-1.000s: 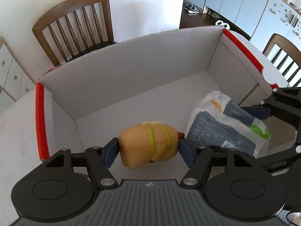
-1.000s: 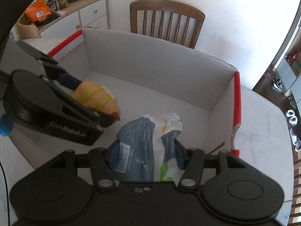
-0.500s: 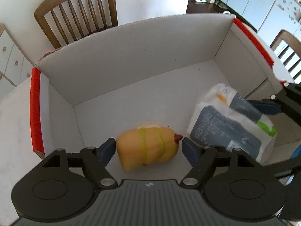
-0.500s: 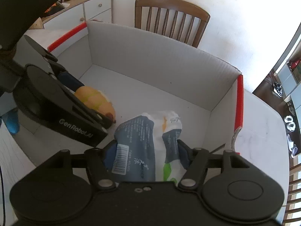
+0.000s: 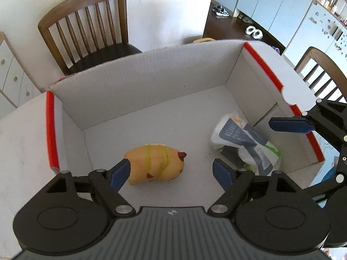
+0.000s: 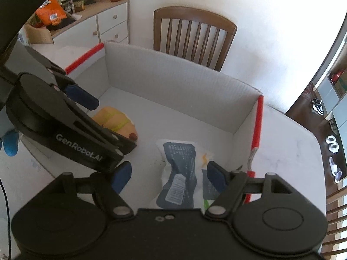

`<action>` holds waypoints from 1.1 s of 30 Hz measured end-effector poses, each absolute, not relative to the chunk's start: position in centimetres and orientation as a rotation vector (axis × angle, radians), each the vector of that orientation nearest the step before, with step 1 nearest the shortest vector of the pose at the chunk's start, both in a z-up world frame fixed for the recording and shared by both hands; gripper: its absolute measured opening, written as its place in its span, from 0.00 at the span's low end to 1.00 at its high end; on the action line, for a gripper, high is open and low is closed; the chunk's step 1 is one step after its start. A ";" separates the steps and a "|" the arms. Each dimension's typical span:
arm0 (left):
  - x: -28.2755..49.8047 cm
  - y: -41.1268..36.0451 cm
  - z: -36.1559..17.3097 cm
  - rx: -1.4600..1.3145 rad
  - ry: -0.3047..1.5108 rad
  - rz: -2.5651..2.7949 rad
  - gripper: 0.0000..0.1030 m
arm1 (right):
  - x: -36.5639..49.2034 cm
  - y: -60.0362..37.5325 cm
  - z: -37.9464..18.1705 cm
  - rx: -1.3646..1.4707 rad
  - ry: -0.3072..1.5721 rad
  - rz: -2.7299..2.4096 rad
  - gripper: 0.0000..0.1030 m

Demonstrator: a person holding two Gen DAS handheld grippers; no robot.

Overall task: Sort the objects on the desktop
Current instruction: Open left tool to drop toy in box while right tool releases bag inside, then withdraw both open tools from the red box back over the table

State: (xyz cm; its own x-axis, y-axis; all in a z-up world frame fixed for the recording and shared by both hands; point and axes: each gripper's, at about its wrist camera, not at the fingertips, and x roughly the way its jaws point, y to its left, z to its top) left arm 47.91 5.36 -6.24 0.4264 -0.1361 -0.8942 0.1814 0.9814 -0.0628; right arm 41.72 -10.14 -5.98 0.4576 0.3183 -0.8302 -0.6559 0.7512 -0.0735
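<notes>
A toy hot dog (image 5: 155, 163) lies on the floor of a white cardboard box (image 5: 141, 82) with red-edged flaps. My left gripper (image 5: 172, 172) is open and above it, the toy free between the blue pads. A white and grey snack packet (image 5: 245, 143) lies at the box's right side. My right gripper (image 6: 167, 175) is open above the packet (image 6: 180, 173), which rests loose on the box floor (image 6: 177, 121). The hot dog (image 6: 115, 121) shows partly behind the left gripper's body in the right wrist view.
The box stands on a white table (image 5: 23, 134). A wooden chair (image 5: 86, 28) stands behind the box, and another (image 5: 321, 73) at the right. A white drawer cabinet (image 6: 104, 26) with a snack bag and jars stands at the back left.
Both grippers have opened and risen. The hot dog and the packet were let go and now lie on the box floor.
</notes>
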 end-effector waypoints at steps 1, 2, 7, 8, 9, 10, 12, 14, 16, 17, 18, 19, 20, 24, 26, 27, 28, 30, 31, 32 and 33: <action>47.7 5.3 -5.9 0.048 1.104 -0.195 0.80 | 41.6 -10.3 -5.7 -0.414 0.909 0.620 0.74; 47.5 5.4 -5.5 0.049 1.097 -0.193 0.80 | 41.4 -10.4 -5.5 -0.414 0.904 0.618 0.74; 46.3 5.3 -3.4 0.058 1.055 -0.186 0.80 | 40.7 -11.2 -4.2 -0.390 0.886 0.595 0.74; 45.9 5.2 -2.9 0.066 1.044 -0.184 0.80 | 40.5 -11.5 -3.8 -0.382 0.882 0.592 0.74; 45.5 5.2 -2.5 0.072 1.033 -0.185 0.80 | 40.4 -11.8 -3.4 -0.375 0.878 0.591 0.74; 45.1 5.2 -2.0 0.074 1.022 -0.188 0.80 | 40.2 -11.9 -3.0 -0.370 0.874 0.586 0.74; 44.4 5.1 -1.1 0.072 1.002 -0.192 0.80 | 39.8 -12.4 -2.1 -0.363 0.862 0.580 0.74; 43.7 5.0 -0.2 0.068 0.984 -0.195 0.80 | 39.2 -12.8 -1.3 -0.357 0.856 0.575 0.74; 42.8 4.8 0.6 0.067 0.966 -0.193 0.80 | 38.6 -13.2 -0.6 -0.354 0.844 0.567 0.74; 42.4 4.7 1.0 0.068 0.959 -0.193 0.80 | 38.3 -13.4 -0.4 -0.349 0.840 0.564 0.74; 41.9 4.7 1.3 0.069 0.952 -0.193 0.80 | 38.0 -13.7 -0.1 -0.344 0.836 0.561 0.74; 41.4 4.6 1.6 0.069 0.944 -0.193 0.80 | 37.6 -13.8 0.1 -0.340 0.832 0.559 0.74; 41.0 4.6 1.9 0.067 0.936 -0.191 0.80 | 37.3 -13.9 0.3 -0.337 0.829 0.559 0.74; 39.2 4.8 3.2 0.060 0.905 -0.176 0.80 | 35.7 -14.5 1.1 -0.326 0.820 0.561 0.74; 38.2 5.0 3.8 0.052 0.892 -0.174 0.80 | 34.9 -14.7 1.6 -0.313 0.819 0.564 0.74; 37.7 5.1 4.2 0.051 0.884 -0.174 0.80 | 34.5 -14.9 1.9 -0.308 0.817 0.566 0.74; 37.2 5.1 4.5 0.049 0.877 -0.176 0.80 | 34.1 -15.0 2.2 -0.302 0.814 0.569 0.74; 36.2 5.2 5.0 0.045 0.863 -0.179 0.80 | 33.2 -15.3 2.7 -0.293 0.807 0.579 0.74; 35.7 5.2 5.3 0.043 0.855 -0.181 0.80 | 32.8 -15.4 3.0 -0.291 0.803 0.580 0.74; 35.3 5.2 5.6 0.040 0.847 -0.183 0.80 | 32.3 -15.6 3.3 -0.289 0.796 0.579 0.74; 34.8 5.3 5.9 0.035 0.839 -0.187 0.80 | 31.9 -15.7 3.6 -0.287 0.790 0.580 0.74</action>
